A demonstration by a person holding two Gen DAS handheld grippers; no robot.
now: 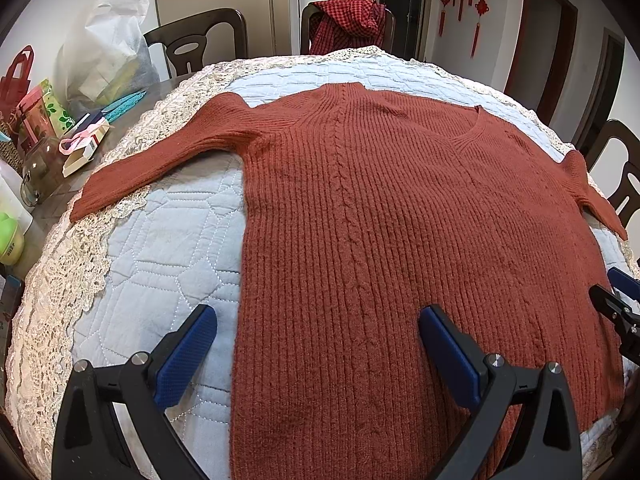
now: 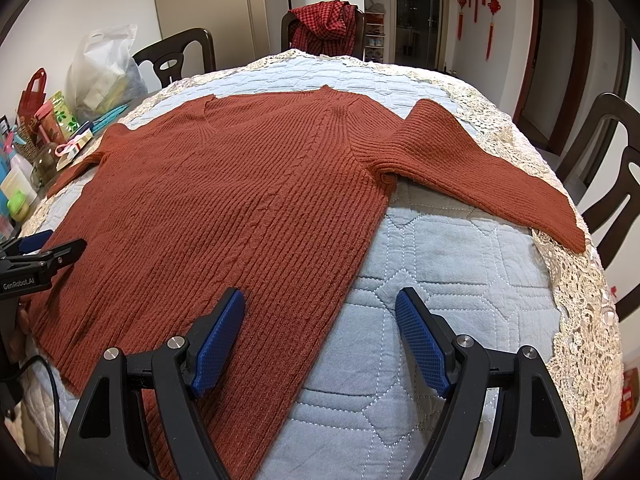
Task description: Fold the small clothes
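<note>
A rust-red ribbed knit sweater (image 1: 400, 216) lies flat, front up, both sleeves spread, on a light blue quilted cloth (image 1: 160, 248); it also shows in the right wrist view (image 2: 240, 208). My left gripper (image 1: 318, 330) is open and empty, straddling the sweater's left side edge near the hem. My right gripper (image 2: 320, 312) is open and empty, straddling the sweater's right side edge near the hem. The left sleeve (image 1: 160, 160) and right sleeve (image 2: 480, 168) reach out to the lace border. Each gripper shows at the edge of the other's view: the right one (image 1: 618, 308), the left one (image 2: 44, 256).
The cloth has a cream lace border (image 1: 52, 280). Bags, boxes, a jar and bottles (image 1: 52, 136) crowd the table's left side. Dark wooden chairs (image 2: 608, 152) stand around; one at the back holds a red checked garment (image 1: 348, 24).
</note>
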